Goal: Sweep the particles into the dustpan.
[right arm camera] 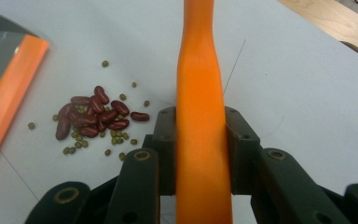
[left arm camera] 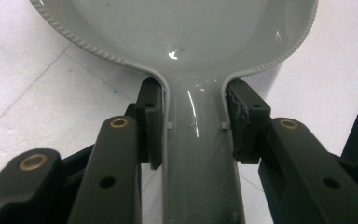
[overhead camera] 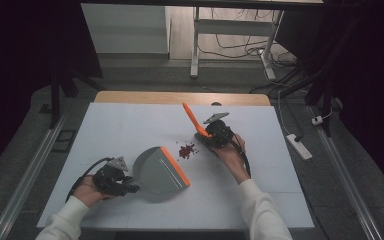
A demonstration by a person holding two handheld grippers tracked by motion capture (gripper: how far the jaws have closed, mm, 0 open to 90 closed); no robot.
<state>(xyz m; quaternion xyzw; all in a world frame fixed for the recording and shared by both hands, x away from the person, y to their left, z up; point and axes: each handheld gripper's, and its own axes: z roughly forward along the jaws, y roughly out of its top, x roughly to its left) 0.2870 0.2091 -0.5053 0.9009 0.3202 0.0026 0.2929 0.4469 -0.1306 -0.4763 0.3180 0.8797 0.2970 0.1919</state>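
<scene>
With the grey dustpan [left arm camera: 200,154] clamped in the left gripper [left arm camera: 195,126], beans [right arm camera: 93,119] left of the right gripper [right arm camera: 200,149], clamped on the orange brush handle [right arm camera: 199,93], are best swept gently toward the pan's orange lip [right arm camera: 9,88].

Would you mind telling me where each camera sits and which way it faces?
High view: above the person's side, facing forward and down on the table; both forearms enter from below.
Left gripper view: on the left hand-held gripper, looking along its jaws, clamped on the dustpan handle.
Right gripper view: on the right hand-held gripper, jaws clamping an orange handle, beans beyond.
Shared: the right gripper view and high view both show the beans.
</scene>
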